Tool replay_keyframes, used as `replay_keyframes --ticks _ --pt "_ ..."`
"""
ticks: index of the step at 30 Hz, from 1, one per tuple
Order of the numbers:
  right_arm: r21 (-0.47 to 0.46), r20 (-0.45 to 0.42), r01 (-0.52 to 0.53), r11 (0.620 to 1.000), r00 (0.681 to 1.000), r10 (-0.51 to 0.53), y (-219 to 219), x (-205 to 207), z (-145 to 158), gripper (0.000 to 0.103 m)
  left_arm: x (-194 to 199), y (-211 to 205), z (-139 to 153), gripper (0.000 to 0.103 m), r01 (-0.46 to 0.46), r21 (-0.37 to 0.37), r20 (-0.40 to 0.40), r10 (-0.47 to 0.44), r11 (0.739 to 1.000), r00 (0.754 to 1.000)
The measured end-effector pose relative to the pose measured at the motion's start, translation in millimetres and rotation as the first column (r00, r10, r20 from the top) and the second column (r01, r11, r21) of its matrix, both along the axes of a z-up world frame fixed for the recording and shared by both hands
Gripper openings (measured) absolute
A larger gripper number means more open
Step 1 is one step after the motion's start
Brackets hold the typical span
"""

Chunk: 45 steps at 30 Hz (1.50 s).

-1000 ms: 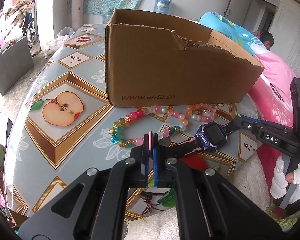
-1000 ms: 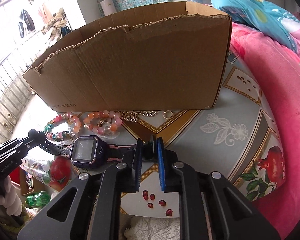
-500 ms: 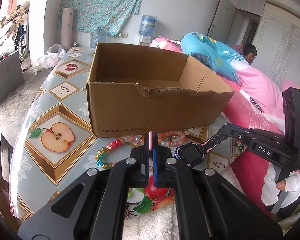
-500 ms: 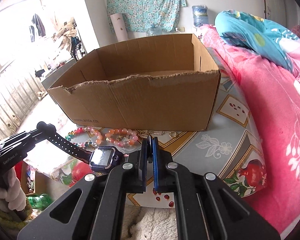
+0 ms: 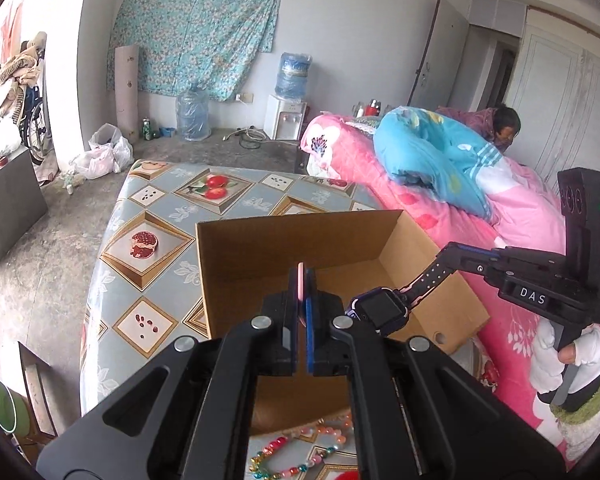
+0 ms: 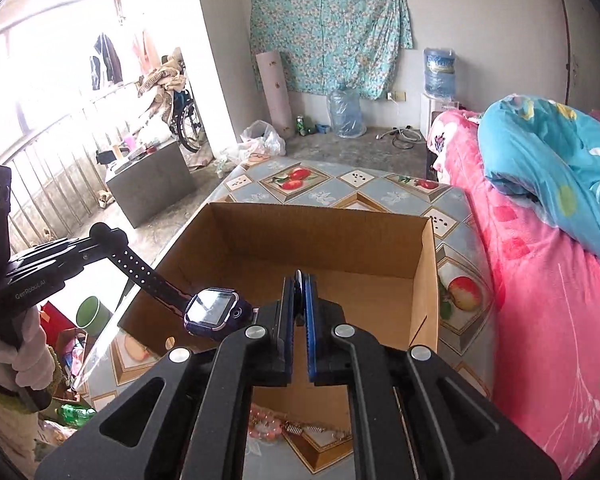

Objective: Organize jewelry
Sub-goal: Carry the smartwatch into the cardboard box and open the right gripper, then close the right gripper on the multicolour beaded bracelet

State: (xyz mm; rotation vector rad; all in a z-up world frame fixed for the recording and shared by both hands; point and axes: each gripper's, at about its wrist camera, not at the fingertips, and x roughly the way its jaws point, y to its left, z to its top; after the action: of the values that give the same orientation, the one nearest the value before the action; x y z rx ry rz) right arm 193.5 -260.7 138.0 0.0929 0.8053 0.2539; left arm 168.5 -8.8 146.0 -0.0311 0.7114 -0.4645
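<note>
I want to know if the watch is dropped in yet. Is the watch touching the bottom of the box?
Apart. The right wrist view shows the watch hanging by its straps between the left tongs and right tongs, above the cardboard box.

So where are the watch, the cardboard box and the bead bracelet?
watch (image 6: 214, 312): right wrist view, on its screen.
cardboard box (image 5: 284, 240): left wrist view, on its inner back wall.
bead bracelet (image 5: 284, 446): left wrist view, on its beads.
</note>
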Motion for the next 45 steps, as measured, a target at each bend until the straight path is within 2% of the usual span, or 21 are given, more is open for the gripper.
replay_keyframes --ticks 5,10,11,12,15,17,18,21,25,27,32,38,41,45 --pt "-0.019 -0.159 0.022 1.0 0.987 -0.025 -0.7 78.7 -36.8 0.005 76.3 -22.4 -32.6 0.002 -0.015 0.132 -0.138 0.033 0.991 0.99" --pt "-0.055 -0.237 0.043 0.998 0.97 -0.055 2.9 117.3 -67.0 0.005 116.1 -31.2 -59.8 0.006 -0.033 0.221 -0.208 0.08 0.975 0.975" --pt "-0.063 -0.238 0.049 0.997 0.969 -0.063 3.3 119.3 -70.5 0.005 119.2 -31.3 -61.9 0.011 -0.043 0.232 -0.207 0.093 0.972 0.974" --pt "-0.076 -0.233 0.056 0.996 0.97 -0.072 3.4 119.8 -71.9 0.006 120.7 -31.2 -63.1 0.021 -0.054 0.242 -0.203 0.105 0.969 0.974" --pt "-0.091 -0.195 0.056 0.994 0.978 -0.073 4.0 114.3 -67.9 0.008 118.9 -28.8 -61.8 0.031 -0.064 0.242 -0.194 0.113 0.968 0.975" --pt "-0.088 -0.147 0.064 0.994 0.986 -0.077 4.0 106.0 -58.2 0.022 116.1 -26.6 -58.9 0.037 -0.077 0.235 -0.185 0.122 0.969 0.975" --pt "-0.089 -0.118 0.068 0.994 0.99 -0.078 4.0 101.2 -52.4 0.025 113.4 -24.7 -56.9 0.038 -0.086 0.231 -0.177 0.129 0.969 0.976" --pt "-0.073 -0.038 0.081 0.994 0.996 -0.084 3.1 83.6 -33.7 0.029 102.0 -18.6 -46.4 0.038 -0.108 0.209 -0.143 0.14 0.972 0.98" --pt "-0.063 0.06 0.09 0.994 0.994 -0.086 5.4 53.8 -9.8 0.043 72.5 -5.2 -21.4 0.04 -0.135 0.144 -0.069 0.146 0.98 0.987" --pt "-0.062 0.118 0.088 0.994 0.99 -0.08 8.4 34.0 2.7 0.047 51.4 3.4 -8.0 0.044 -0.149 0.109 -0.023 0.152 0.983 0.988" --pt "-0.044 0.253 0.102 0.994 0.964 -0.088 13.7 -24.3 28.3 0.067 -6.2 24.5 9.3 0.053 -0.167 0.055 0.06 0.164 0.984 0.985" --pt "-0.037 0.341 0.144 0.989 0.932 -0.123 18.3 -94.5 29.3 0.082 -73.9 57.8 -3.5 0.057 -0.202 0.012 0.091 0.2 0.979 0.976" --pt "-0.048 0.347 0.15 0.988 0.93 -0.124 20.5 -123.8 15.1 0.088 -99.6 70.5 -23.7 0.057 -0.218 0.007 0.076 0.217 0.976 0.973" --pt "-0.087 0.321 0.135 0.987 0.942 -0.1 21.1 -157.0 -15.7 0.089 -128.7 71.3 -54.4 0.057 -0.217 0.043 0.072 0.213 0.975 0.974"
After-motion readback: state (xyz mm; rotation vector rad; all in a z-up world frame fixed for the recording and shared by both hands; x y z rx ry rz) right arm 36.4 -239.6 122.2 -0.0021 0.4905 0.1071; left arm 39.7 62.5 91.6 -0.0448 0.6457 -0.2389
